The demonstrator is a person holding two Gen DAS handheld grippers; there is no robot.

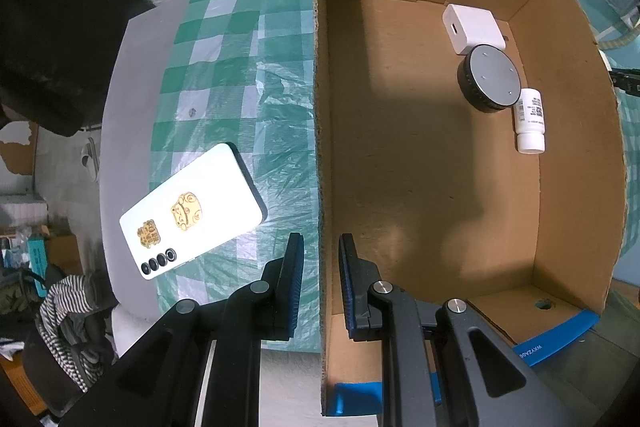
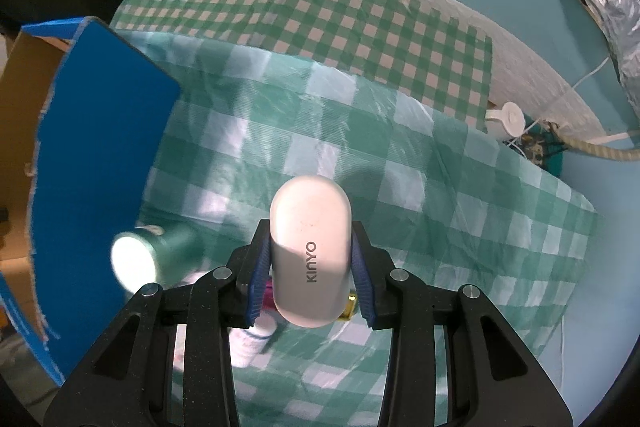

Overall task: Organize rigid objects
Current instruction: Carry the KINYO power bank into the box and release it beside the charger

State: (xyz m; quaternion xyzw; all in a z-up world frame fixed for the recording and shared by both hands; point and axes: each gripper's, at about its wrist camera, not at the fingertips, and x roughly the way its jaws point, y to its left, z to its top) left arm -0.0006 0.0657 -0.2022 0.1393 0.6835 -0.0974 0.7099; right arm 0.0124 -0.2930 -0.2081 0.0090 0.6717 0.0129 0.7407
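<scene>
While our right gripper (image 2: 312, 267) clamps the white KINYO case (image 2: 310, 251), our left gripper (image 1: 320, 267) straddles narrowly the box wall (image 1: 320, 147), a green can (image 2: 160, 247) nearby.

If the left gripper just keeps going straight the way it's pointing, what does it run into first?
Probably the cardboard box wall. The left gripper is open with one finger on each side of that wall's edge, so going straight on would slide the wall deeper between the fingers. Depth is hard to judge through the fisheye.
</scene>
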